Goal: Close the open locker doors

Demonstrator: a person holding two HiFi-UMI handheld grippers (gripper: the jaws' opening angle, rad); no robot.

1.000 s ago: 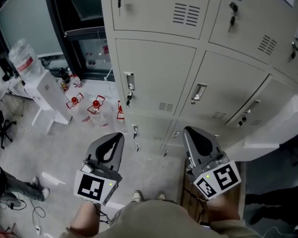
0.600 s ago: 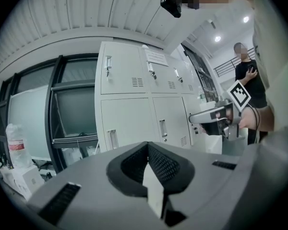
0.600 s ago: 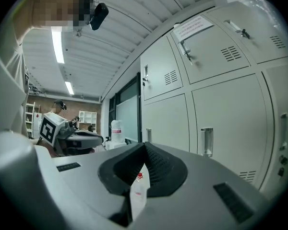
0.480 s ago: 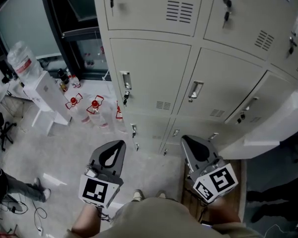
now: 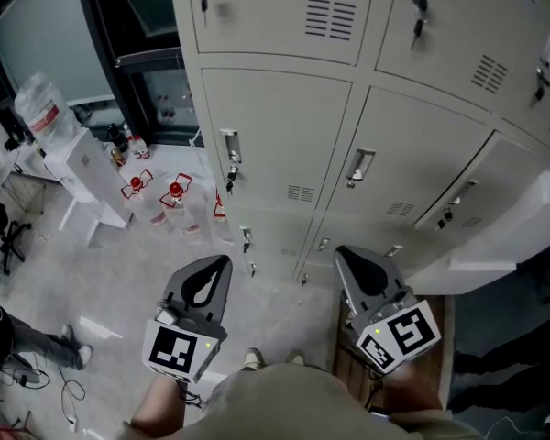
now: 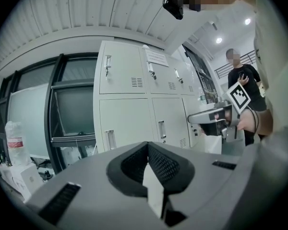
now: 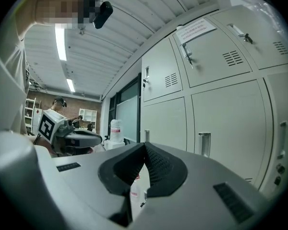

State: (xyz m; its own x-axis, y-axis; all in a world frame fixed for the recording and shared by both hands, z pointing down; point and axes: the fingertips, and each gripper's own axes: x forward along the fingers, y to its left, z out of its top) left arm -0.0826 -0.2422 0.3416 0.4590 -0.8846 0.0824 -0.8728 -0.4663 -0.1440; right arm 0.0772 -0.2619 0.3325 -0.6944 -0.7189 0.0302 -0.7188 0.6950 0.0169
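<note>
Both my claws have slid a bit lower than before, and the left gripper and right gripper are pinched shut on nothing, the open locker door sits off to my right, and I think a fast swing might slam it.

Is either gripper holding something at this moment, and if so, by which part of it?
Nothing is held. The left gripper and the right gripper both have their jaws together and empty, not touching the lockers.
</note>
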